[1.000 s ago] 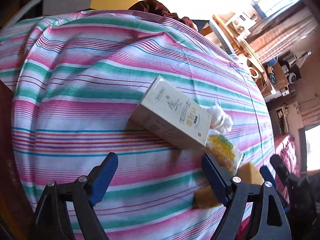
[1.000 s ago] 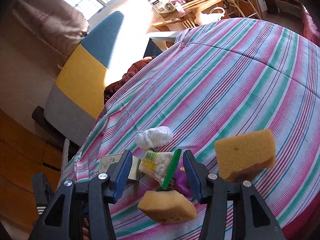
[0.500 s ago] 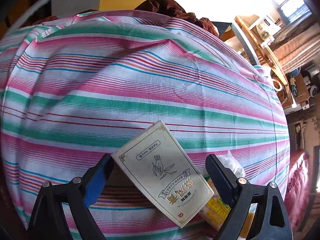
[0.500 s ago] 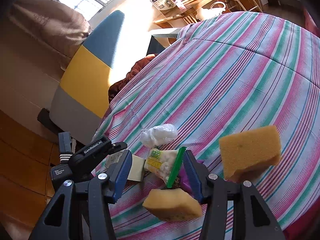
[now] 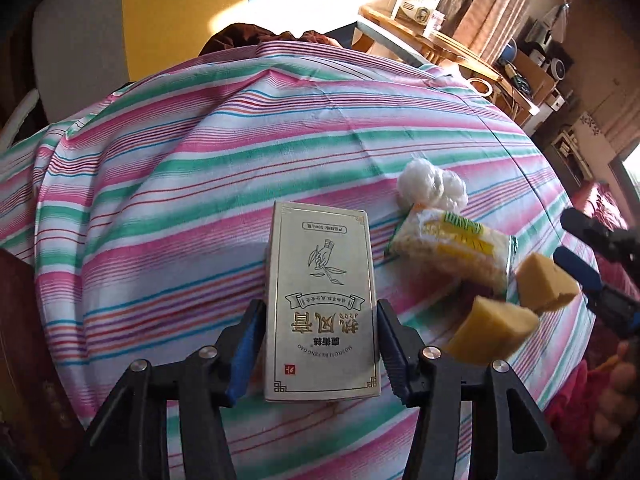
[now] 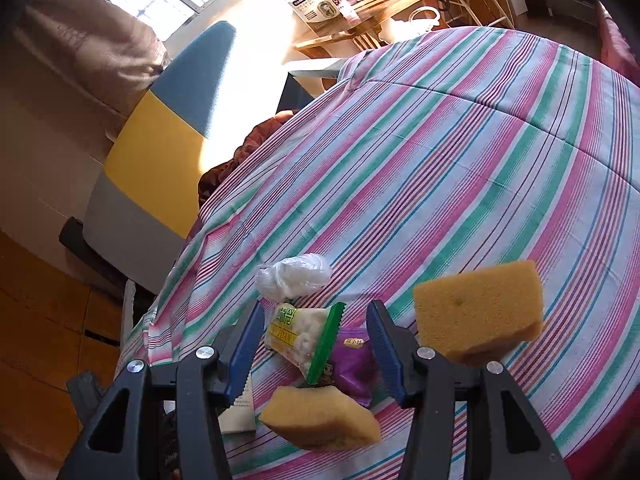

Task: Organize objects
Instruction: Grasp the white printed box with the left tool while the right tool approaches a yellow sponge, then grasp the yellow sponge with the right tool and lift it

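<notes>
A cream box with gold print [image 5: 322, 304] lies flat on the striped cloth between the fingers of my left gripper [image 5: 318, 332], which stand close to its sides. Whether they press it I cannot tell. My right gripper [image 6: 316, 340] is open over a yellow-green snack packet [image 6: 302, 330], a purple packet [image 6: 354, 364] and a yellow sponge [image 6: 320, 418]. A second sponge [image 6: 478, 316] lies to its right. A white plastic bag [image 6: 294, 276] lies behind the packets. The box corner shows at the lower left [image 6: 240, 408].
The striped cloth [image 5: 200, 184] covers a rounded surface that falls away at the edges. A yellow, blue and grey chair [image 6: 160, 128] stands behind it. A wooden table [image 5: 436, 44] with boxes stands further back. The right gripper shows in the left view [image 5: 596, 268].
My left gripper has moved up to the box, which was ahead and askew and now lies straight between narrowed fingers. My right gripper has barely moved.
</notes>
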`<state>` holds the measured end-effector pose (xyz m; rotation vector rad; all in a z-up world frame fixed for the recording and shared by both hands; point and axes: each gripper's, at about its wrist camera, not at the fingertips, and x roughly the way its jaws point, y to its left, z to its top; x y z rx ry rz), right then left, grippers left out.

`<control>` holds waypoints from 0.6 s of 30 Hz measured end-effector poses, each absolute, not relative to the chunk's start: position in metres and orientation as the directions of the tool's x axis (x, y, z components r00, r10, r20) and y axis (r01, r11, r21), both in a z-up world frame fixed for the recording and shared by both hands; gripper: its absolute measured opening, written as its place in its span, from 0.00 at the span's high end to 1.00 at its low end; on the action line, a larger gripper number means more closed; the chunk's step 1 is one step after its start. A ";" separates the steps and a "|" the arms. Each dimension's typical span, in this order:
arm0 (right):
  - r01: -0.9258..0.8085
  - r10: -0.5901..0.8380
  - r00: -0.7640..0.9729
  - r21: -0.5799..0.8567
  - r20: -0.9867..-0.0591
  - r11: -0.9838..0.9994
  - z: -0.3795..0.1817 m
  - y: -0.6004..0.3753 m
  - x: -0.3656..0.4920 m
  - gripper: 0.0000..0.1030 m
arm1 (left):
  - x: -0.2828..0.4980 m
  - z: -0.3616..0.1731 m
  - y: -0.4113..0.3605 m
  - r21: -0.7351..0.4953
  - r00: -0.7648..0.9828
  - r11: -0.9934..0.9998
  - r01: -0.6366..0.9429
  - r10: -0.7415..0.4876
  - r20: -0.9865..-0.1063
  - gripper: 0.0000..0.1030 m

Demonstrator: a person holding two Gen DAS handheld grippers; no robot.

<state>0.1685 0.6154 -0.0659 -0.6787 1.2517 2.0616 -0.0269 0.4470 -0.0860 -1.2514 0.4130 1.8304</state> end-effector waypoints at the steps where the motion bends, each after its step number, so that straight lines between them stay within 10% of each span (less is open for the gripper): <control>1: -0.736 0.246 -0.670 0.581 -0.701 -0.349 -0.067 0.617 0.170 0.48 | -0.021 -0.086 0.440 -0.180 -0.130 -0.564 -0.806 0.465 -0.876 0.47; 18: -0.829 0.408 -0.530 0.556 -0.743 -0.064 -0.075 0.651 0.246 0.42 | 0.034 -0.084 0.364 -0.149 -0.140 -0.509 -0.847 0.486 -0.863 0.48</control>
